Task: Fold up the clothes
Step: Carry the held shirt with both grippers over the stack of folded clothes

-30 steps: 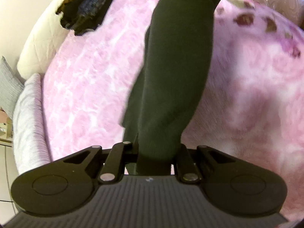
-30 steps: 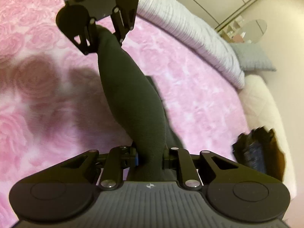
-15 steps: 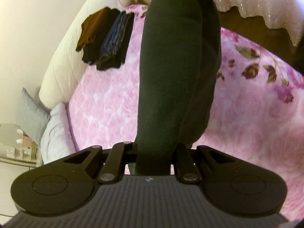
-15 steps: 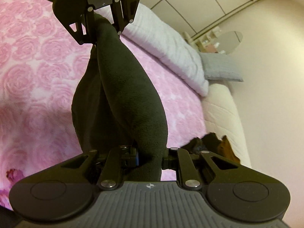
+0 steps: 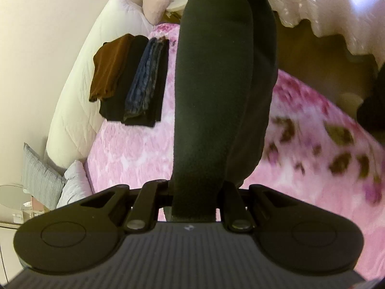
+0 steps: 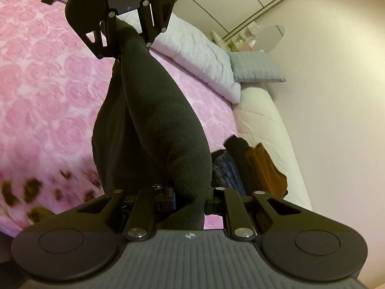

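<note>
A dark fleece garment (image 5: 216, 84) hangs stretched between my two grippers, lifted above the pink rose-patterned bedspread (image 5: 134, 149). My left gripper (image 5: 193, 192) is shut on one end of it; the same gripper (image 6: 126, 37) shows at the top of the right wrist view, clamped on the cloth. My right gripper (image 6: 190, 197) is shut on the other end of the garment (image 6: 163, 125), which sags in folds between them. A stack of folded clothes (image 5: 134, 82), brown, black and blue, lies on the bed by the white headboard (image 5: 79, 91).
White and grey pillows (image 6: 207, 55) lie along the bed's edge. A round mirror (image 6: 269, 36) stands by the wall, with wardrobe doors behind it. A plush toy (image 5: 155, 2) sits beyond the headboard. A white frilled cloth (image 5: 336, 16) hangs at the top right.
Both grippers have risen and swung across the bed with the garment, lifting it off the bedspread. The folded stack and the room beyond have come into fuller view.
</note>
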A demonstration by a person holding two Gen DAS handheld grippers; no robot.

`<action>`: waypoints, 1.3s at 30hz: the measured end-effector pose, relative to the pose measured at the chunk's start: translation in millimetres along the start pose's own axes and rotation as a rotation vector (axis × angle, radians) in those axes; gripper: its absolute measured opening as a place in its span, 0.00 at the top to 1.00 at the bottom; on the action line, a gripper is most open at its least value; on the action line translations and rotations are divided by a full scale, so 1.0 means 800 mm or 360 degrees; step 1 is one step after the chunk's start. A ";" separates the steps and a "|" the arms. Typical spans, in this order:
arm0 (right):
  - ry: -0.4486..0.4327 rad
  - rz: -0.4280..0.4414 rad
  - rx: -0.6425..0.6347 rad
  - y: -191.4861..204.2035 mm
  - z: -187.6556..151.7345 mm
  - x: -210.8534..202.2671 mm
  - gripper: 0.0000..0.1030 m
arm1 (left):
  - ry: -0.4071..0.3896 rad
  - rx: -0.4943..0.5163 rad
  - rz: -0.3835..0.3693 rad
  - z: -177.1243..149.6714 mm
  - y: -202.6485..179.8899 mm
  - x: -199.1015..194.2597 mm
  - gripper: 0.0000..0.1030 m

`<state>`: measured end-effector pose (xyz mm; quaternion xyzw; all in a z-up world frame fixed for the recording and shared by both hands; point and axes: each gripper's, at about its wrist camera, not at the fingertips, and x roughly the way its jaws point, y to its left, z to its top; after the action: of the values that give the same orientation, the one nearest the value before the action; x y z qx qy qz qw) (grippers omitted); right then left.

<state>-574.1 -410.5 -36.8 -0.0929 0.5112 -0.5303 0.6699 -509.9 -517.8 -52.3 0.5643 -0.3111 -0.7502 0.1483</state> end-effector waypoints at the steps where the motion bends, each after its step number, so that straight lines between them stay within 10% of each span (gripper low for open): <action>1: -0.0006 0.0004 0.0002 -0.014 -0.014 0.002 0.85 | 0.0003 -0.0005 0.0004 0.019 0.005 0.005 0.89; 18: 0.0008 -0.0075 0.0006 -0.209 -0.158 0.034 0.85 | -0.0215 -0.0076 0.0077 0.180 0.122 0.081 0.89; 30: 0.0014 -0.0175 -0.0015 -0.354 -0.142 0.142 0.85 | -0.0275 -0.0074 0.0254 0.213 0.300 0.178 0.88; 39: -0.0226 -0.0231 -0.0189 -0.512 -0.115 0.309 0.85 | -0.0086 -0.0158 0.0584 0.240 0.486 0.292 0.88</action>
<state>-919.1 -742.9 49.1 -0.2066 0.4849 -0.5383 0.6576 -814.8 -891.1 50.5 0.4697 -0.3752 -0.7399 0.3018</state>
